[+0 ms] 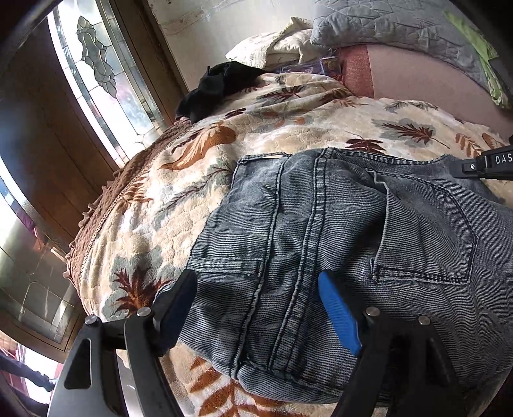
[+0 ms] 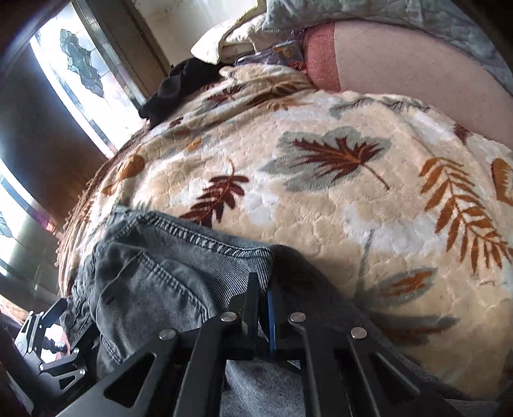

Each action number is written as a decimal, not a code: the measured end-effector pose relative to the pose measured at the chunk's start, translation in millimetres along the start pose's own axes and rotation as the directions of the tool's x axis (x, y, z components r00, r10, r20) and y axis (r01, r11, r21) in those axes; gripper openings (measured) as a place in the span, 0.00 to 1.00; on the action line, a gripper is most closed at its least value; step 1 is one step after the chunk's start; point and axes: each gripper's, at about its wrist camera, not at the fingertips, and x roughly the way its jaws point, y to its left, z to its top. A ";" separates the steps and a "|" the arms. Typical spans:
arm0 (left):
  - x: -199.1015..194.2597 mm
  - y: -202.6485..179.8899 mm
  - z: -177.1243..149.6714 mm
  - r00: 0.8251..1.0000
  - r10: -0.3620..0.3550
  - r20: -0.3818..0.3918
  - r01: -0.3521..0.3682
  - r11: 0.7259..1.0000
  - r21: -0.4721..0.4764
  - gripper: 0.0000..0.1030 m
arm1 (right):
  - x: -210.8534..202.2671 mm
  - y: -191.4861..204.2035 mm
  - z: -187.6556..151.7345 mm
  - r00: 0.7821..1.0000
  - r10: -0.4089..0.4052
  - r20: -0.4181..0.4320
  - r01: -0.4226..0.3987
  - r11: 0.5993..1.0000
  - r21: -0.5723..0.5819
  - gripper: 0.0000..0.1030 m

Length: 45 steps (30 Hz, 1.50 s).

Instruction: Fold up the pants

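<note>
Grey-blue denim pants [image 1: 320, 231] lie seat up on a leaf-patterned blanket [image 1: 179, 192], back pockets and centre seam showing. My left gripper [image 1: 256, 285] is open, its blue-padded fingers [image 1: 336, 314] straddling the seat seam just above the cloth. My right gripper [image 2: 263, 285] is shut on the pants' waistband edge [image 2: 205, 240], cloth bunched between its fingers. The right gripper's body shows at the right edge of the left wrist view [image 1: 487, 165]. The pant legs are out of view.
The blanket [image 2: 352, 192] covers a bed. A black garment [image 1: 218, 89] lies at its far edge by a leaded-glass window [image 1: 96, 73]. Pillows and a grey quilt [image 1: 400, 29] are piled at the back. The left gripper's frame shows low left [image 2: 48, 336].
</note>
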 end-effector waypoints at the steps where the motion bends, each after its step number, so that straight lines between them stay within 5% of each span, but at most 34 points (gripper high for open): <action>1: -1.6 2.4 1.1 1.000 0.004 0.014 -0.004 1.000 -0.008 0.77 | -5.8 1.0 4.8 0.999 -0.017 0.047 0.016 1.000 0.003 0.04; 3: -1.3 5.0 2.8 0.999 0.023 0.026 -0.022 1.000 -0.013 0.77 | -7.1 0.5 12.1 0.993 -0.054 0.108 0.053 0.999 0.009 0.02; 9: -6.4 8.6 5.6 0.999 0.006 0.039 -0.004 0.999 -0.039 0.77 | 34.0 -12.4 3.0 0.995 -0.100 0.002 0.099 0.991 0.087 0.04; 11: -15.1 12.6 8.0 0.998 -0.002 0.056 0.006 0.998 -0.064 0.77 | 8.2 -9.5 8.7 0.995 -0.095 0.016 0.093 0.988 0.126 0.04; 15: -36.2 21.8 13.7 0.996 0.008 0.094 0.001 0.995 -0.100 0.77 | -82.8 14.3 1.8 0.980 -0.057 0.189 0.045 0.997 0.066 0.04; 23: -96.6 51.5 24.9 0.980 0.022 0.199 0.010 0.987 -0.158 0.77 | -213.9 48.1 -58.9 0.904 -0.011 0.427 0.004 1.000 0.017 0.04; 32: -150.9 79.7 28.3 0.963 0.014 0.271 0.047 0.976 -0.215 0.77 | -268.5 89.5 -124.8 0.867 -0.010 0.499 0.034 0.999 -0.039 0.04; 45: -184.0 83.0 28.4 0.947 0.014 0.320 0.061 0.972 -0.225 0.77 | -312.5 99.2 -150.9 0.834 -0.020 0.551 0.051 0.998 -0.041 0.04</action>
